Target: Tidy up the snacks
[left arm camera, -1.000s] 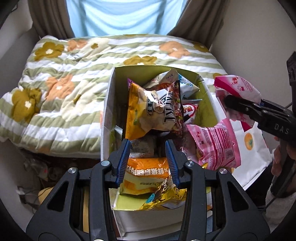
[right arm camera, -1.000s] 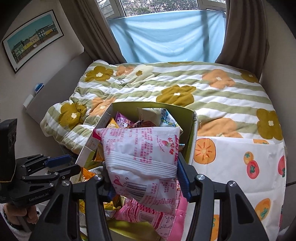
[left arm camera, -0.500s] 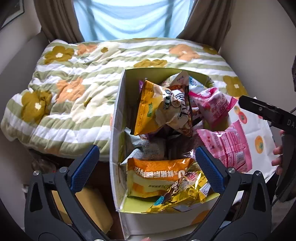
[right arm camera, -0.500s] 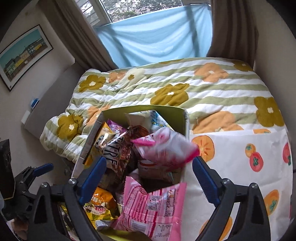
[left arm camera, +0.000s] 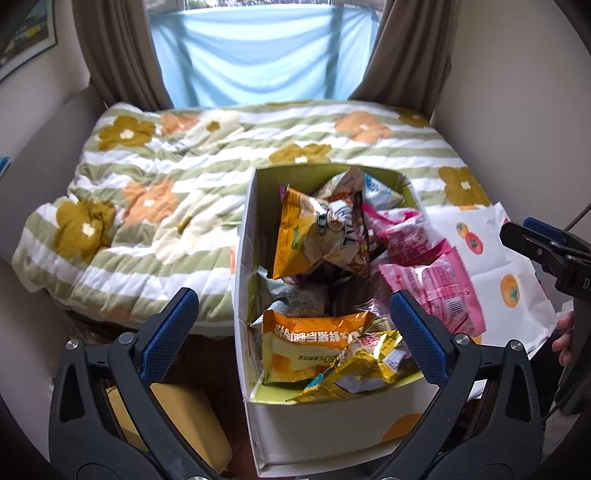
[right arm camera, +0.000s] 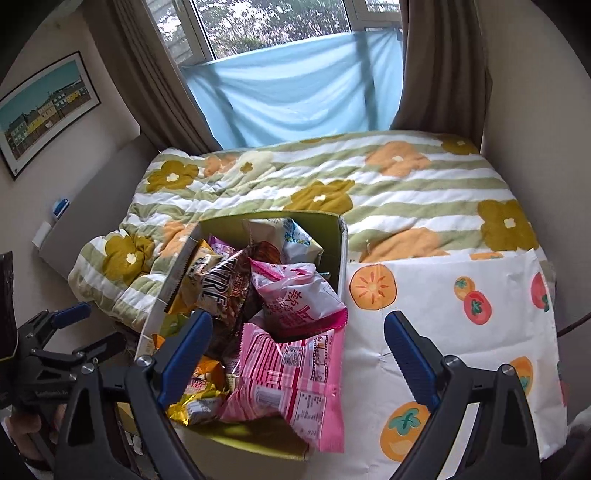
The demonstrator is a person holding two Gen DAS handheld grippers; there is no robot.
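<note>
The room is a bedroom. A bed [right arm camera: 406, 192] fills most of it, covered by a quilt [left arm camera: 155, 206] in green and white stripes with mustard and orange flowers. Behind the bed a window [right arm camera: 280, 26] shows trees; a pale blue sheet [right arm camera: 303, 85] hangs across its lower part between brown curtains [right arm camera: 443, 66]. A framed picture [right arm camera: 44, 110] of coloured houses hangs on the left wall. A white cloth [right arm camera: 461, 332] printed with orange fruit lies on the near right part of the bed.

An open cardboard box [left arm camera: 332, 424], white outside and green inside, stands at the near edge of the bed, just beside the fruit-print cloth. The snacks [left arm camera: 351, 277] are piled inside it, some above the rim. A pink striped packet [right arm camera: 288, 384] hangs over the near right rim. A pink and white packet [right arm camera: 295, 299] lies on top of the pile. An orange bag [left arm camera: 314, 343] bears Chinese characters and "50%", seen upside down. A brown packet [right arm camera: 225, 291] shows large white letters, only partly legible.

The left gripper [left arm camera: 295, 328] hangs over the box, fingers spread wide and empty. The right gripper [right arm camera: 299, 339] likewise stands released, nothing between its pads, having just been opening.
</note>
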